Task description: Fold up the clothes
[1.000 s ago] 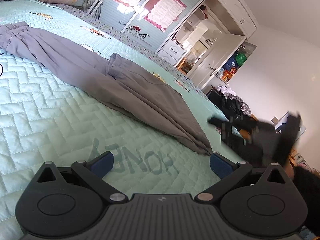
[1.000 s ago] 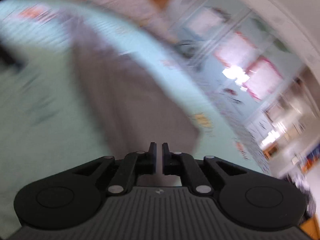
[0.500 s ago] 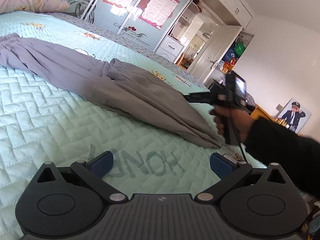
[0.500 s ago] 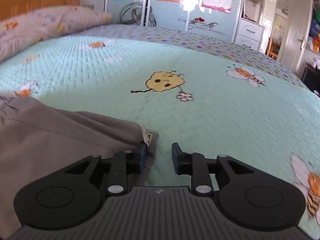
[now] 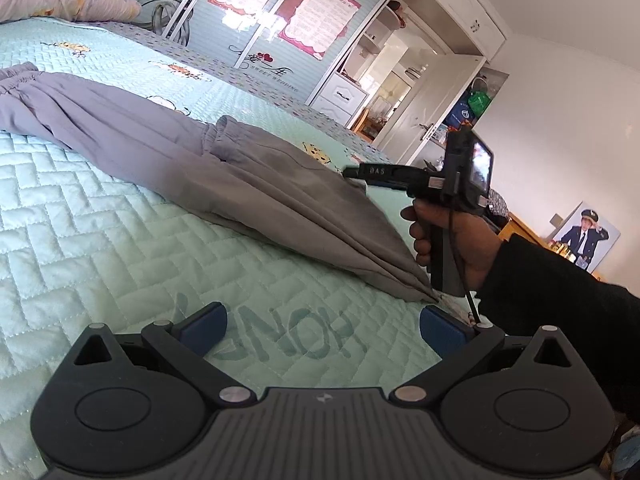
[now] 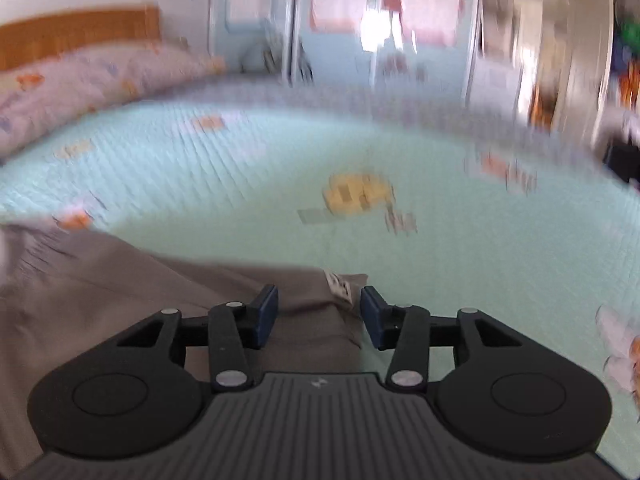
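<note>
The left gripper [image 5: 322,320] hangs low over the bed, its blue-padded jaws spread wide with nothing between them but the mint-green quilted bedspread [image 5: 80,240], stitched in a herringbone pattern and printed with large faded letters. Ahead of those jaws the grey trousers [image 5: 240,184] lie long and flat across the quilt, soft matte cloth with lengthwise creases, a gathered elastic waistband far off to the left and the folded-over part bunched near the middle. The cloth narrows to a point just ahead of the left gripper's right-hand jaw. The right hand [image 5: 452,236], in a dark sleeve, holds the right gripper [image 6: 318,314] by its black pistol handle at the far edge of the trousers. In the blurred right wrist view its jaws are opening, standing about half apart; a rumpled corner of the grey fabric with a small white label [image 6: 338,286] lies between them, and the pads do not press on it.
</note>
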`<state>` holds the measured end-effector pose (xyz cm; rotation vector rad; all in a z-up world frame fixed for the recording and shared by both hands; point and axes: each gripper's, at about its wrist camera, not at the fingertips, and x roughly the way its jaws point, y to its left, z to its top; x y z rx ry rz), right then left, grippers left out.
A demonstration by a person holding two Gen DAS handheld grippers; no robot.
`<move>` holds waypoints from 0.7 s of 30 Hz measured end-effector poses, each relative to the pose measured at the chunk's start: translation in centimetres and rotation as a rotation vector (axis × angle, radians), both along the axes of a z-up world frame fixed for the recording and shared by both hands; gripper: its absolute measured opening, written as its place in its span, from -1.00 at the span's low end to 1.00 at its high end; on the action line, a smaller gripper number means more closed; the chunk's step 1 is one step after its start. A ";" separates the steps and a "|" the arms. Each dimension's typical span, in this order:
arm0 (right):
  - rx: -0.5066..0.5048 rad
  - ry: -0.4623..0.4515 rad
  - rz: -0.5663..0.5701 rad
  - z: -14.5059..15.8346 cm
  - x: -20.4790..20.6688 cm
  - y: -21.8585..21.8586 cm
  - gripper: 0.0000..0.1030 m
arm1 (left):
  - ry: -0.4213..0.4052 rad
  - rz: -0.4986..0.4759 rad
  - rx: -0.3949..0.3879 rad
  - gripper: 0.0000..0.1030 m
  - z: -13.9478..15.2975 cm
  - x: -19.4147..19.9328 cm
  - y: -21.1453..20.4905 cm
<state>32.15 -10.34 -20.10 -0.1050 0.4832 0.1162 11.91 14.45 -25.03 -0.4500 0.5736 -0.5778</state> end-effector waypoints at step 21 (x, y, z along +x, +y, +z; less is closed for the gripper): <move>-0.023 -0.030 0.065 -1.0 -17.3 1.8 0.30 | 0.166 0.639 -0.556 0.99 -1.1 7.5 14.3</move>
